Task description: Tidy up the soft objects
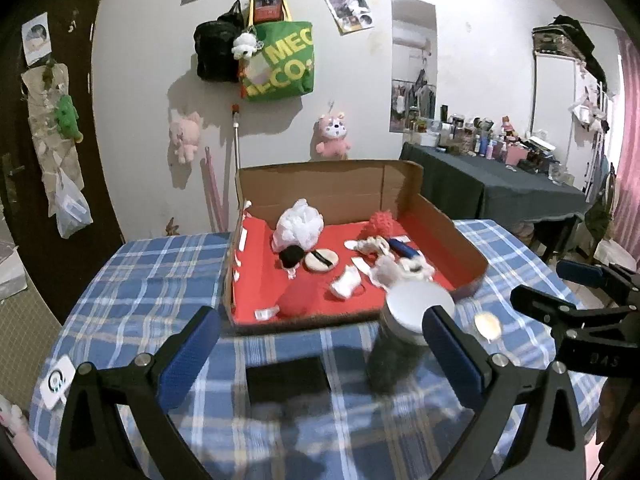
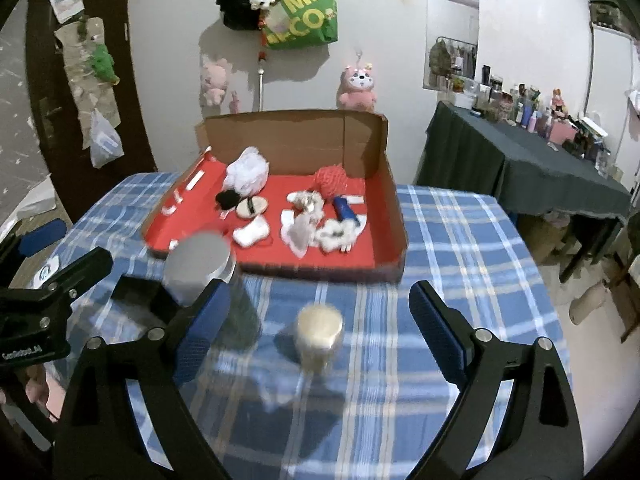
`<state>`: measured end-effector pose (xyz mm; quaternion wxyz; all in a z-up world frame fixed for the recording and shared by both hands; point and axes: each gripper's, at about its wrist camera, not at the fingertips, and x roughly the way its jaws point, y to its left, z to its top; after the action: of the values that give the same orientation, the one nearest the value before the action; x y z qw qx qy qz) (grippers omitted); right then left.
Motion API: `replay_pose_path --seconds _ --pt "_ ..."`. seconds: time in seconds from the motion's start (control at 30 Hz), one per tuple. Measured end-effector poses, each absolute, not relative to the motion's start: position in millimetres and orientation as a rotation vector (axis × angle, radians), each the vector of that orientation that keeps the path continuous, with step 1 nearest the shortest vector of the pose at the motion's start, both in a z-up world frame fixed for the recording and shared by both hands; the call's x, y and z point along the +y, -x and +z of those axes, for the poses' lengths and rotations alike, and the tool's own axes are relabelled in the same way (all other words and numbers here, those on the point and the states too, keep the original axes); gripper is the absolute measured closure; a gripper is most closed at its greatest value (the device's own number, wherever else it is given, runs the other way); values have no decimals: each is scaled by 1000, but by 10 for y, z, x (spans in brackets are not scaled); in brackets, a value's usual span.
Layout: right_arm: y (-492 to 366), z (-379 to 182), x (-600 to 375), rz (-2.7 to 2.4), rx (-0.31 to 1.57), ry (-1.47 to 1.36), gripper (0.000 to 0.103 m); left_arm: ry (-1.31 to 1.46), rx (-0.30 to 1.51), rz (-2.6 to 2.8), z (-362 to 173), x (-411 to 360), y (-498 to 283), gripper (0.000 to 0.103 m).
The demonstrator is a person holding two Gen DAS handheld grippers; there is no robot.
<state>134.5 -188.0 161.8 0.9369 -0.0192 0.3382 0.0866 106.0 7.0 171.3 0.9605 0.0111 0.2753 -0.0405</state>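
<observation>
On the blue plaid tablecloth [image 2: 460,240], the soft puffs and pads lie inside the red-lined cardboard box [image 2: 384,216] at its far edge, so sorting looks nearly done, while both the left gripper [image 1: 320,344] and right gripper [image 2: 320,320] hang spread apart, empty.

At the top centre you see a green fabric tote bag [image 1: 284,64] hanging on the white wall, a pink plush toy [image 1: 334,136] below it, and a dark-clothed side table [image 1: 480,180] crowded with bottles at right.
</observation>
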Motion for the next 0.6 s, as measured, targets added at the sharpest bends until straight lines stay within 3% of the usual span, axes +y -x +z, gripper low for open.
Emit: replay_pose_path --seconds 0.6 --pt "-1164 462 -1896 102 834 57 11 36 788 -79 509 -6 -954 0"
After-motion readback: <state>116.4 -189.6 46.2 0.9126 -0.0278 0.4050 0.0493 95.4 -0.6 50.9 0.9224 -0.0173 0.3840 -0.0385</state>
